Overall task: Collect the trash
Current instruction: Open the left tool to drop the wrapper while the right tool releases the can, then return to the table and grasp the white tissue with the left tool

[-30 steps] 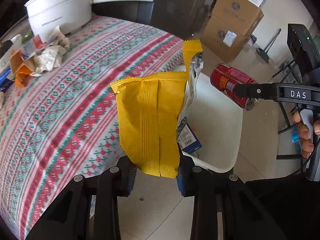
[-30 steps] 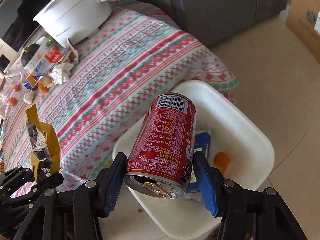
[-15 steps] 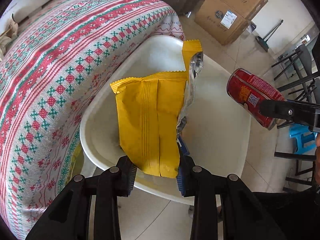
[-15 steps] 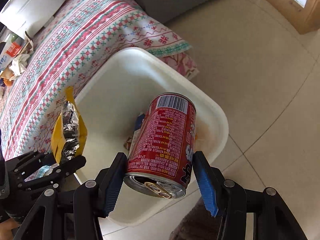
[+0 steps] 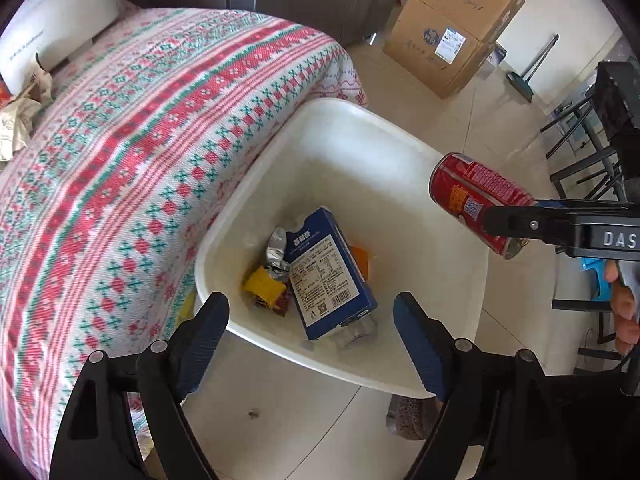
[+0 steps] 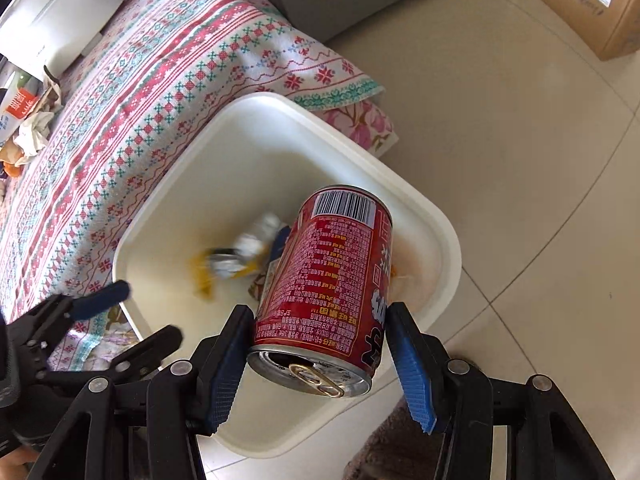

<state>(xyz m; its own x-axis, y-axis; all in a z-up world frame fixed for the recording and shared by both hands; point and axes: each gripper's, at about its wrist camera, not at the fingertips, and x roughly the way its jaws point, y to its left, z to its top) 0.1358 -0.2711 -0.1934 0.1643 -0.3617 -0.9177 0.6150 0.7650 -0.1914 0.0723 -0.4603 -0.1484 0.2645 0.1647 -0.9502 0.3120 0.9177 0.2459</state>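
Left gripper [image 5: 310, 336]: jaws are opening, spread wide, nothing between them, hanging right over the near rim of the bin. The right wrist view catches it from the side at lower left [image 6: 132, 312].
Right gripper [image 6: 316, 354]: clamped on the red drink can [image 6: 326, 288], blue pads pressing both sides, pull-tab end facing the camera, barcode end pointing away.
Can, from the other side: the left wrist view shows the can [image 5: 476, 200] tilted, held up above the right rim of the bin, not in it.
White bin [image 5: 356, 128]: sits on the tiled floor just beside the draped tablecloth [image 5: 132, 152].
Yellow snack wrapper [image 5: 266, 284]: down in the bin, crumpled, silver lining showing, touching the blue carton [image 5: 326, 276]. Sharp in the left wrist view; in the right wrist view it's just a yellow and silver smear [image 6: 236, 258].
Only in the left view: stacked cardboard boxes [image 5: 452, 28] far right, a person's fingers [image 5: 624, 308] on the right gripper's handle.
Only in the right view: more crumpled trash [image 6: 30, 128] at the table's far left, by the white pot [image 6: 60, 4].
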